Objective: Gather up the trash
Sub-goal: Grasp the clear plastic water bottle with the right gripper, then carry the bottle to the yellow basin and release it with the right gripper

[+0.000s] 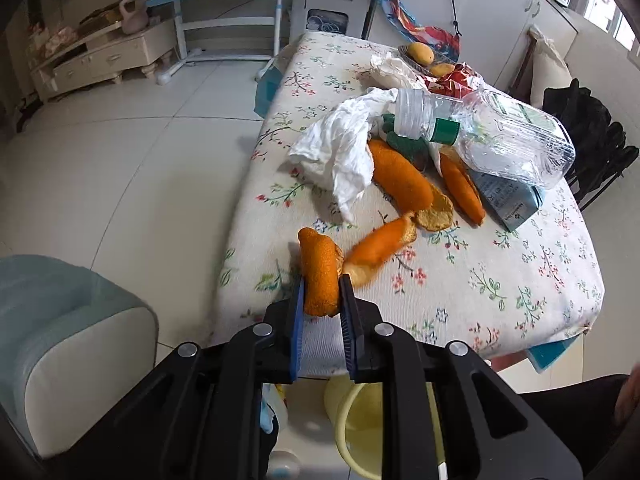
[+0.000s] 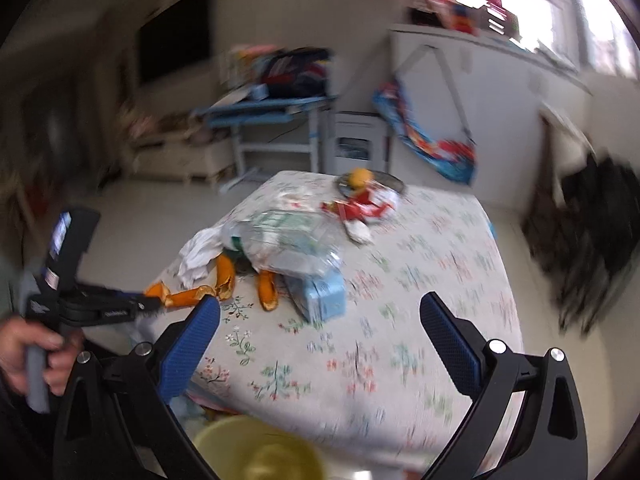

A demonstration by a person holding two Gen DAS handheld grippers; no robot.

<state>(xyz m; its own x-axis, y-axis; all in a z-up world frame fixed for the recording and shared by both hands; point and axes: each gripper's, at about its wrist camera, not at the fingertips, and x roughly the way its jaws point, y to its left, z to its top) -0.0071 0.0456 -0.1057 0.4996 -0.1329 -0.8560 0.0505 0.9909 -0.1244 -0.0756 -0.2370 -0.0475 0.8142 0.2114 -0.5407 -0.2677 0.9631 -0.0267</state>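
Now your left gripper (image 1: 320, 288) clenches an orange peel (image 1: 320, 272) at the near edge of the floral table (image 1: 500, 280), where more peels (image 1: 400, 180), a tissue (image 1: 340, 152), a bottle (image 1: 500, 136) and a carton (image 1: 508, 200) lie heaped. Your right gripper (image 2: 320, 320) hangs wide and empty over a yellow bin (image 2: 256, 448) on the pale tiled floor (image 1: 120, 160).

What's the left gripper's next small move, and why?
Probably lift and carry back over the yellow bin: the left gripper is already clamped on an orange peel piece at the table edge, and the bin sits just below.
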